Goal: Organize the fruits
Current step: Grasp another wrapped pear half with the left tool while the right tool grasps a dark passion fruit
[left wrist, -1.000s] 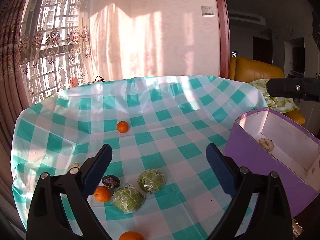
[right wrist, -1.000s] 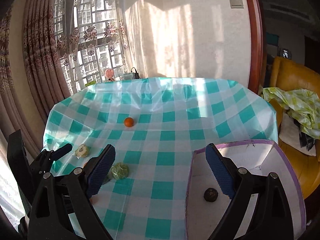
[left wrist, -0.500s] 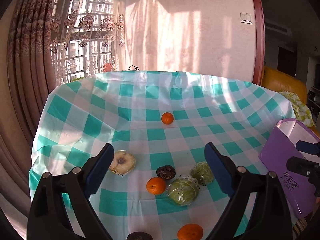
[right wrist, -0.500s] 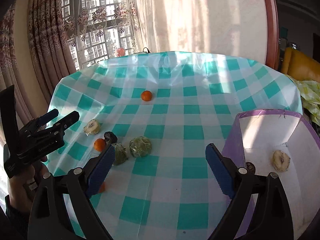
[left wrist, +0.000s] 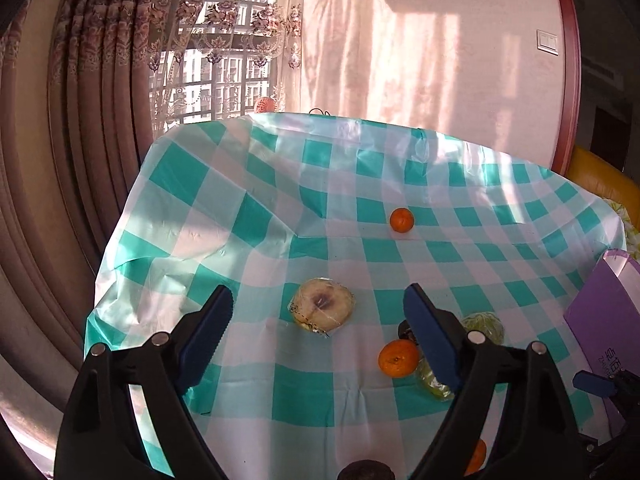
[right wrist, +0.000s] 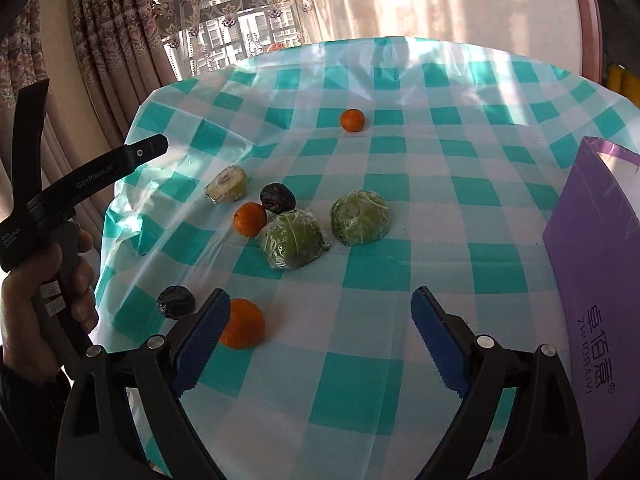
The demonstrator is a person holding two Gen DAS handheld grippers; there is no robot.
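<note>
Just 3 oranges (right wrist: 241, 323), 2 wrapped greens (right wrist: 359, 218).

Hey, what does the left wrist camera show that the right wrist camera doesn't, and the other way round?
Only the left wrist view shows the light switch on the wall and the cut face of the wrapped pale fruit half, centred between the open left gripper.

Only the right wrist view shows the hand holding the left gripper, and both wrapped green fruits unobstructed, beyond the open right gripper.

Both show the checked tablecloth, the far orange, the purple box and the window curtains.
</note>
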